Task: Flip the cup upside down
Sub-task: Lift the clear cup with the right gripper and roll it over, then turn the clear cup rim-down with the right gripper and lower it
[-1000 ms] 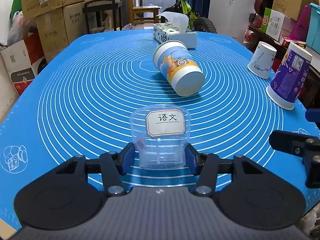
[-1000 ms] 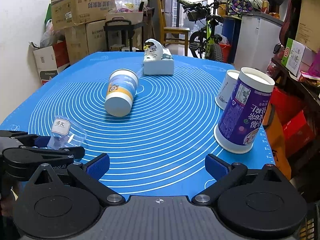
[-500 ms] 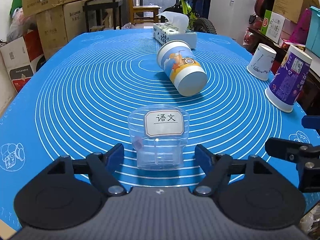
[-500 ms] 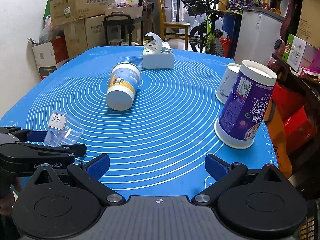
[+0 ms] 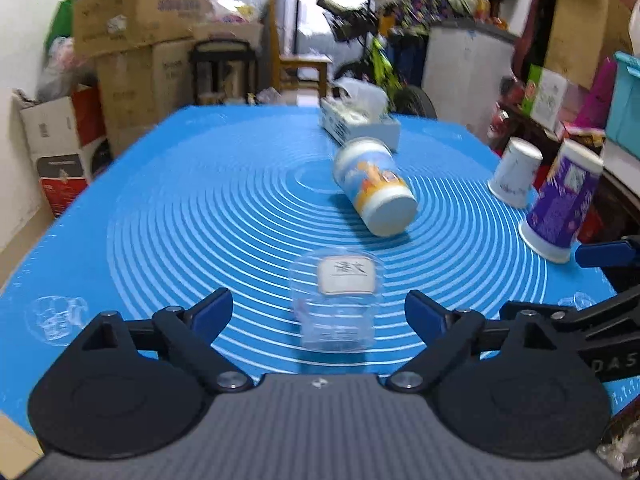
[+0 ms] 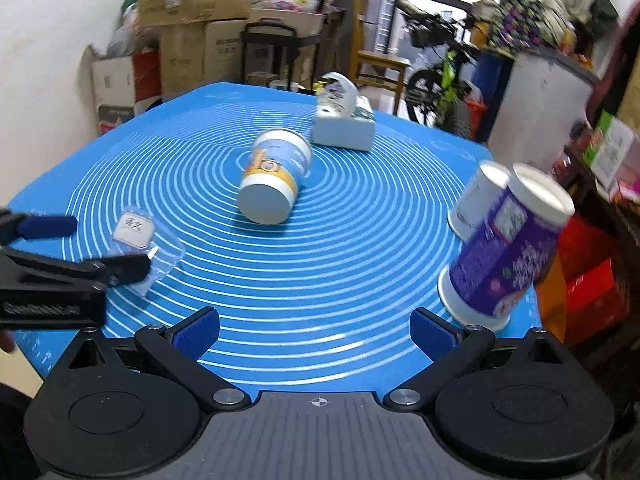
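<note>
A clear plastic cup [image 5: 335,300] with a white label stands upside down on the blue mat [image 5: 180,208]. It also shows in the right wrist view [image 6: 148,248], partly hidden by a left finger. My left gripper [image 5: 319,308] is open, its pads well apart on either side of the cup and not touching it. My right gripper [image 6: 315,331] is open and empty over the mat's near edge. A blue and orange paper cup [image 5: 374,186] lies on its side at the mat's middle [image 6: 274,178].
A purple paper cup [image 6: 504,248] and a white paper cup [image 6: 472,200] stand upside down at the right edge. A tissue box [image 6: 344,120] sits at the far side. Cardboard boxes [image 5: 136,40], a bicycle and shelves surround the table.
My left gripper has let go of the clear cup, opened wide and drawn back. The cup stays standing on the mat. Both views have lifted and tilted a little.
</note>
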A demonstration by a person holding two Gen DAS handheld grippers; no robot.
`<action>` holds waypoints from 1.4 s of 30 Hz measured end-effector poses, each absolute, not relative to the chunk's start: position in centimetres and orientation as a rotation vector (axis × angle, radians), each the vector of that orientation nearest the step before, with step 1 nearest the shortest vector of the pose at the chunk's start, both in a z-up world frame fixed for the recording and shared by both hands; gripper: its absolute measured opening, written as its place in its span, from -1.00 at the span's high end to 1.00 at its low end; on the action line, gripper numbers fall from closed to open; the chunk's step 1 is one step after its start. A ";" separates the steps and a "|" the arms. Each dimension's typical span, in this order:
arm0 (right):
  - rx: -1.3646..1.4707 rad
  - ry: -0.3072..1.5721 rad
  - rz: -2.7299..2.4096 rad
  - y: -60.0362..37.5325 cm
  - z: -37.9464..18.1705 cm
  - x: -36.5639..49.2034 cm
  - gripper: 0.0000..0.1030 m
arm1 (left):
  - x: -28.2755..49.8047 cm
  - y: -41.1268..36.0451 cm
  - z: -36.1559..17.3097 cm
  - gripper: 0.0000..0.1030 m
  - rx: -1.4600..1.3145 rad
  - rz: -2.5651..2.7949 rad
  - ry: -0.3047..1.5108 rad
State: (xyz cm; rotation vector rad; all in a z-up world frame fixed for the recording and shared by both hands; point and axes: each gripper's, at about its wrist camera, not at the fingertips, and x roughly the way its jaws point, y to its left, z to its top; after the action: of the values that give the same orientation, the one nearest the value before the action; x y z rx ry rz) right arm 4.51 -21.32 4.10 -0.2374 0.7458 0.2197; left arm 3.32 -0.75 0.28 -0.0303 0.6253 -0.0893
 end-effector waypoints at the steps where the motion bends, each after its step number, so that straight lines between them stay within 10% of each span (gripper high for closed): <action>1: -0.264 0.742 0.228 -20.8 4.3 4.5 -0.95 | 3.0 -0.3 0.5 -0.81 -0.040 -0.071 0.611; 19: -1.247 0.602 0.389 -8.3 3.8 1.6 -0.95 | 1.8 6.1 1.4 -0.91 -0.105 0.336 0.505; 42: -2.608 -0.152 0.639 -7.9 -5.6 0.2 -0.96 | 1.5 8.8 1.7 -0.91 -0.220 0.418 0.492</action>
State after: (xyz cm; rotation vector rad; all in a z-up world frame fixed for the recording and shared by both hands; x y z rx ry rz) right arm 0.24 -7.89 -5.62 -2.6075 -0.1517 0.6391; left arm 1.50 8.84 1.69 -0.2201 0.4915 0.4177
